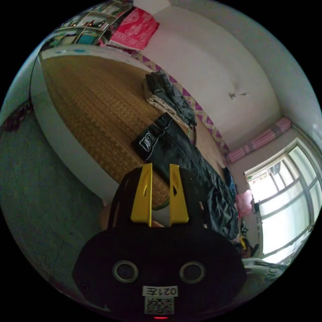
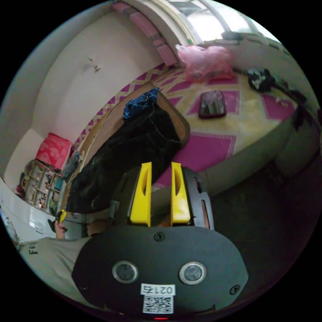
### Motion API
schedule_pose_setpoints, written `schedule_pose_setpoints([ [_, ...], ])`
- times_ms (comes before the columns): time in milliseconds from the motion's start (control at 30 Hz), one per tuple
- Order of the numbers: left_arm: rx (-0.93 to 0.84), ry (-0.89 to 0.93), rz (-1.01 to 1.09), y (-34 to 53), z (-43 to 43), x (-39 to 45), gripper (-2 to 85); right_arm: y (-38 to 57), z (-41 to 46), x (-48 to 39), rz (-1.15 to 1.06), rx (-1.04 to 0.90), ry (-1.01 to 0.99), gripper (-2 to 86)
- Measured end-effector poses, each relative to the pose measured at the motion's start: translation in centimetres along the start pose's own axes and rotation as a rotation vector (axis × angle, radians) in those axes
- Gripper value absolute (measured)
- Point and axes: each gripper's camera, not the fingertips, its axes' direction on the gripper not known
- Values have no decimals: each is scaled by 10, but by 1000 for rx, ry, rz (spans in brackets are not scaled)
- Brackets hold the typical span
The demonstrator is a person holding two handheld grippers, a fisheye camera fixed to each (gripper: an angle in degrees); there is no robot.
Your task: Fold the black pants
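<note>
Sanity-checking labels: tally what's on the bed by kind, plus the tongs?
Black pants: 1, lying lengthwise
Stack of folded clothes: 1
Blue patterned garment: 1
Pink plastic bag: 1
Dark phone-like slab: 1
Tongs: 2, left tongs and right tongs, both open, holding nothing
Total: 7

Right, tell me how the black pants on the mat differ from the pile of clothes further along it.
The black pants lie stretched out in one long, rumpled layer, not yet folded; the pile of clothes is compact, with garments stacked on one another. The black pants are a single dark colour, while the pile of clothes mixes grey denim on top with a beige piece beneath. Both rest on the woven mat, apart from either tool.
</note>
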Motion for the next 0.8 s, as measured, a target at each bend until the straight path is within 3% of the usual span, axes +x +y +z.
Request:
schedule_pose_setpoints([
  [400, -19, 26, -26, -42, 20, -8, 80, 28, 28, 68, 268, 64, -329, 93],
  [733, -25, -18, -15, -69, 44, -4, 50, -3, 63, 69, 320, 31, -346, 82],
  [800, -26, -69, -12, -74, 53, -2, 4, -12, 72, 64, 319, 5, -284, 54],
])
